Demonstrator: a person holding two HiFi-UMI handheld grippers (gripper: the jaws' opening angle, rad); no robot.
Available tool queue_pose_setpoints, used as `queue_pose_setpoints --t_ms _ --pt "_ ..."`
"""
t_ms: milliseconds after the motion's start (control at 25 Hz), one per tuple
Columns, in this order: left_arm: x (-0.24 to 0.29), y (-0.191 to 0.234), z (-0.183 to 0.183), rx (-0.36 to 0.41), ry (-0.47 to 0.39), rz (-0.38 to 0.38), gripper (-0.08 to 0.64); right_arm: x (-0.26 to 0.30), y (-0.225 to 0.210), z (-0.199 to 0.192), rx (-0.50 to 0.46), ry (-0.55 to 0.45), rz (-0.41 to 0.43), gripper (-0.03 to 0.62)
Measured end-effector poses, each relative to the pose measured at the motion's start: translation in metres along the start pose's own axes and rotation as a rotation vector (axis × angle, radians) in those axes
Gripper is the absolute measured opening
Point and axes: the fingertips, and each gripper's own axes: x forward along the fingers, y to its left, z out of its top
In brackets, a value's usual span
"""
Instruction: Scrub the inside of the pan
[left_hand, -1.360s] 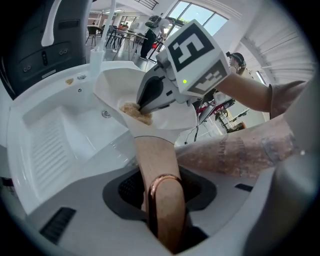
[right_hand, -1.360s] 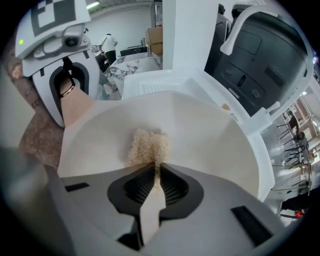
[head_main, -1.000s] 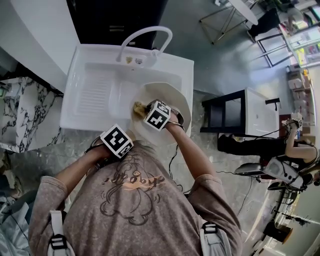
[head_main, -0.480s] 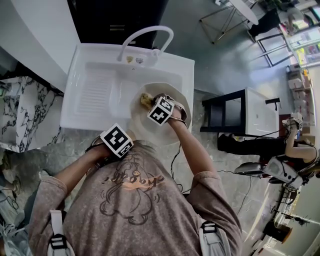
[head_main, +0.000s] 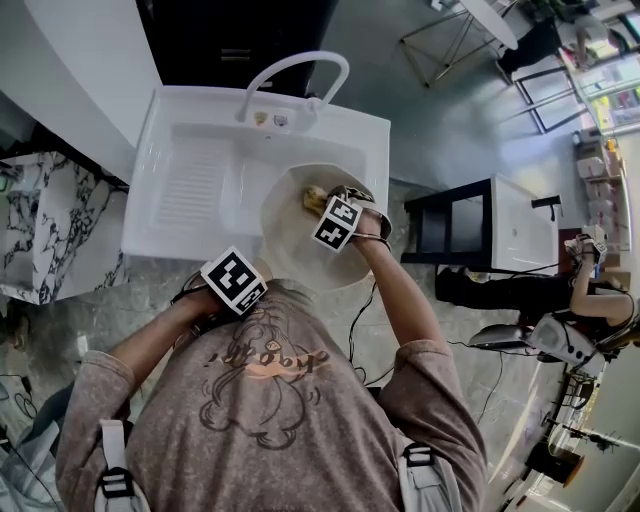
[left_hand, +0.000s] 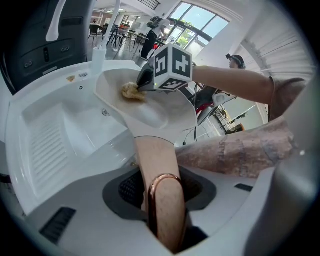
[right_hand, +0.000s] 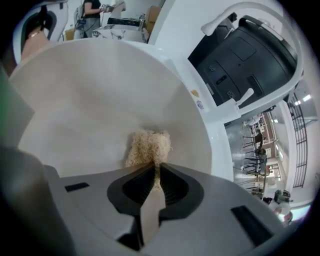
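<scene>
Over the white sink (head_main: 180, 180), the left gripper (left_hand: 162, 200) is clamped on the pale, copper-ringed handle (left_hand: 155, 160) of a tilted cream round pan (head_main: 290, 235). The right gripper (right_hand: 155, 175), fingers pinched on a tan fibrous scrub pad (right_hand: 148, 147), presses it straight ahead against the pan's inner wall, far from the handle.

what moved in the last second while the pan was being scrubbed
The right gripper, shut on the scrubber, swept to the right in the head view across the inside of the pan. Nothing was picked up or let go. The left gripper stayed shut on the pan handle, and the pan stayed in place over the sink.
</scene>
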Motion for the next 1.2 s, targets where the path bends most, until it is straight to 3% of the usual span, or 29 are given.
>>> queue_pose_setpoints --t_ms 600,880,1200 --pt "0.002 0.002 0.001 0.001 0.003 -0.003 0.163 -0.021 0.039 -0.05 -0.091 0.096 0.114 0.048" --pt "0.003 0.001 0.0 -0.008 0.007 -0.011 0.163 -0.034 0.064 -0.053 -0.061 0.087 0.154 0.048" --pt "0.004 -0.002 0.001 -0.007 0.012 -0.011 0.163 -0.054 0.091 -0.036 0.056 0.026 0.258 0.048"
